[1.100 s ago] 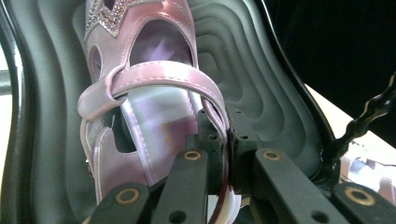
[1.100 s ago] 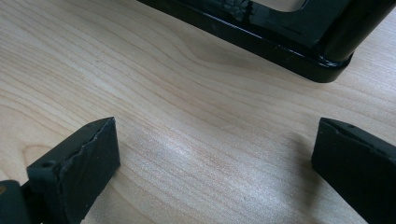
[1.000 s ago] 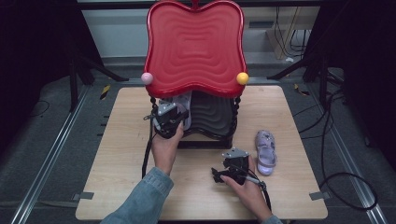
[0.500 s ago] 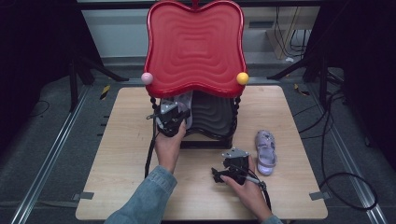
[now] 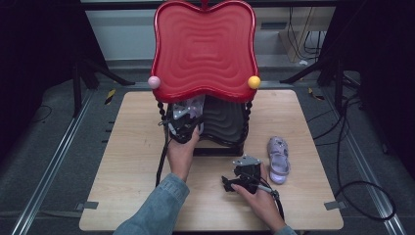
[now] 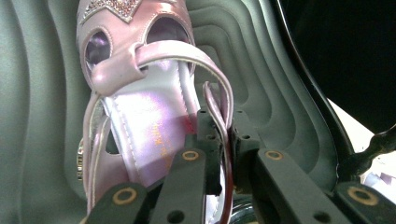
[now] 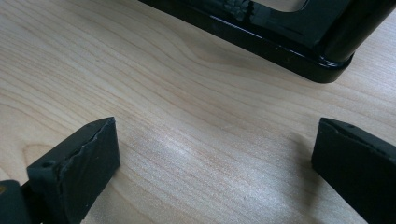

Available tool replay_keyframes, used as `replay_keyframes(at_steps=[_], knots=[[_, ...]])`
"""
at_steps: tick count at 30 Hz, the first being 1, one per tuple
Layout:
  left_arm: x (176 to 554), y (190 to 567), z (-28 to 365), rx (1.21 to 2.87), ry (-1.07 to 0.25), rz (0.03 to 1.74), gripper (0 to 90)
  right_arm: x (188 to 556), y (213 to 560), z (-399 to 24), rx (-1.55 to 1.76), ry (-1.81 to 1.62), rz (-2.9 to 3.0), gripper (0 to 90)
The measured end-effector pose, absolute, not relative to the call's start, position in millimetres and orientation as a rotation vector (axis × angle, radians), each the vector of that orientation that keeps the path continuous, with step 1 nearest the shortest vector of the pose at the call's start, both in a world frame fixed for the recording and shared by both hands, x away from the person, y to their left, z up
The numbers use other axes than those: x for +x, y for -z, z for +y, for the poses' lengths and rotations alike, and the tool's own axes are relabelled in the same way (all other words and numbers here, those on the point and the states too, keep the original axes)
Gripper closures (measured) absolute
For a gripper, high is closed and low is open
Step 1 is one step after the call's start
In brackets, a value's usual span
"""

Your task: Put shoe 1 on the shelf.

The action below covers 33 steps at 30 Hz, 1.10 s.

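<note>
Wooden table (image 5: 127,161): left hand-held gripper (image 6: 219,135) clamped on pink sandal (image 6: 140,93) strap, glittery toe; right hand-held gripper (image 7: 210,158) jaws apart.

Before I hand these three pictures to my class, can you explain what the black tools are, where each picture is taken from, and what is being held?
A person works at a pale wooden table, holding a black two-jaw gripper in each hand. One picture looks down from above; the other two come from cameras riding on the grippers. On the table stands a two-tier shoe rack with a glossy red wavy top shelf and a black wavy lower shelf. The left gripper is shut on the thin strap of a shiny lilac child's sandal at the lower shelf. The right gripper rests open over bare wood. A matching lilac sandal lies beside the rack.
</note>
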State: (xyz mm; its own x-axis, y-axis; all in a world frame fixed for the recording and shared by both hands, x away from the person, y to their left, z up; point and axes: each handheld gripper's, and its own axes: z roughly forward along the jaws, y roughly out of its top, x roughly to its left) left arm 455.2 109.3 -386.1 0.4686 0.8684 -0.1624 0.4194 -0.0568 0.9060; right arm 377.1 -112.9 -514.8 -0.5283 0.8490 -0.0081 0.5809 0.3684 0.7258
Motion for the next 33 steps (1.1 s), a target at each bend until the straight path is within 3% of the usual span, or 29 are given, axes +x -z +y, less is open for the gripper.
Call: replay_keyframes(at_steps=[33], knots=[[457.9,385.6,99.8,1.666,-0.477,1.156,71.7,377.2,514.9,-113.0,1.245,-0.962,2.254,1.3]])
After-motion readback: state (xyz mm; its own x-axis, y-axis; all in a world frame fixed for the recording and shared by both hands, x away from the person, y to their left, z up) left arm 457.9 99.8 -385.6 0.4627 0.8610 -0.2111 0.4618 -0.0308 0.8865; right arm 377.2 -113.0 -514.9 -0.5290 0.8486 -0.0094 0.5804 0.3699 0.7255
